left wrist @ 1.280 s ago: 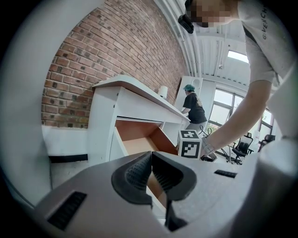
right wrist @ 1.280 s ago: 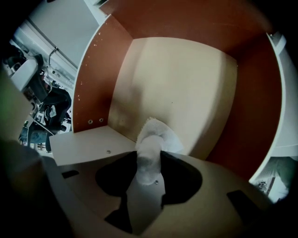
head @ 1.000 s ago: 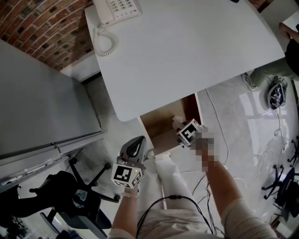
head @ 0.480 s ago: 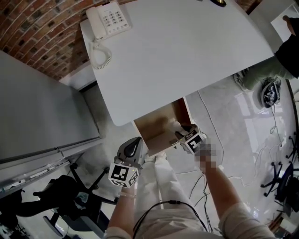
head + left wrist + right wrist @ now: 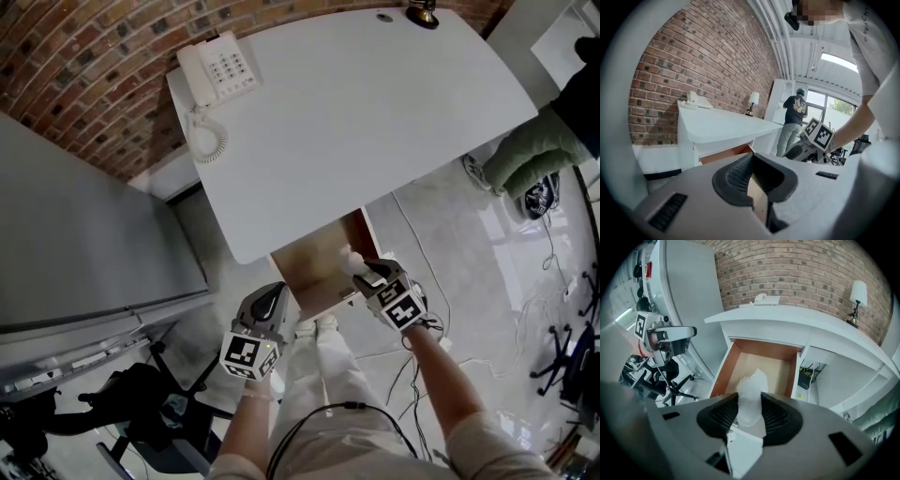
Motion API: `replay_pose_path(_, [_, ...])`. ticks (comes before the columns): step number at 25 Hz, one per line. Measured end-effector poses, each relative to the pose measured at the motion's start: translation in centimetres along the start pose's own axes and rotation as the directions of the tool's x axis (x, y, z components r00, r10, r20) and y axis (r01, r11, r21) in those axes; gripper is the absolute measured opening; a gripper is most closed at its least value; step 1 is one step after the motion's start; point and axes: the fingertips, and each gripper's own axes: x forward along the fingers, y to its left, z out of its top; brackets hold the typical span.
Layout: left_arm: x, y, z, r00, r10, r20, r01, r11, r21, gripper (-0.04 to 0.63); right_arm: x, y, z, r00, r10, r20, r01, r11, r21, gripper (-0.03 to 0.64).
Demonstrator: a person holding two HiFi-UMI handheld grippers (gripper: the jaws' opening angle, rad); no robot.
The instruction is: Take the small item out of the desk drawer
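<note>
Under the white desk (image 5: 375, 103) the wooden drawer (image 5: 292, 274) stands pulled out, its brown inside showing. My right gripper (image 5: 363, 269) hovers over the drawer's front right corner, shut on a small white crumpled item (image 5: 348, 259). In the right gripper view the item (image 5: 751, 387) sticks up between the dark ribbed pads (image 5: 723, 416), above the drawer (image 5: 725, 366). My left gripper (image 5: 273, 294) hangs left of the drawer's front, away from it, its jaws together and holding nothing. From the left gripper view the left gripper (image 5: 753, 158) faces the desk, the drawer (image 5: 725, 153) and the right gripper (image 5: 806, 149).
A white telephone (image 5: 217, 67) with a coiled cord lies at the desk's far left corner, a small lamp (image 5: 423, 13) at its far edge. A grey cabinet (image 5: 84, 225) stands to the left, an office chair (image 5: 141, 398) below it. Cables (image 5: 553, 309) trail over the floor at right, where a person (image 5: 544, 141) stands.
My right gripper has drawn back from over the drawer toward its front edge, carrying the white item. The left gripper has hardly moved. The head view has shifted.
</note>
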Motion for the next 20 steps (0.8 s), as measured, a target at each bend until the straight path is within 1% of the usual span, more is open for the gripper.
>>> replay_pose_path(7, [-0.7,-0.1,2.8,1.0,-0.003,0.018,0.003,1.0,0.029,0.006,-3.8,0.3,3.1,0.995,-0.021,0.095,0.023,0.999,-0.023,0.156])
replay_pose_path(16, [-1.9,-0.6,5.8,0.999,0.007,0.043,-0.009,0.999,0.043,0.006,-8.1,1.0,6.3,0.98,-0.039,0.197,0.037,0.999,0.014,0.156])
replay_pose_path(20, [-2.4,-0.5,7.3,0.998,0.027,0.065,-0.03,0.998,0.046,0.006,-9.7,0.9,7.2,0.97,-0.055,0.237,0.05,0.998,0.027,0.156])
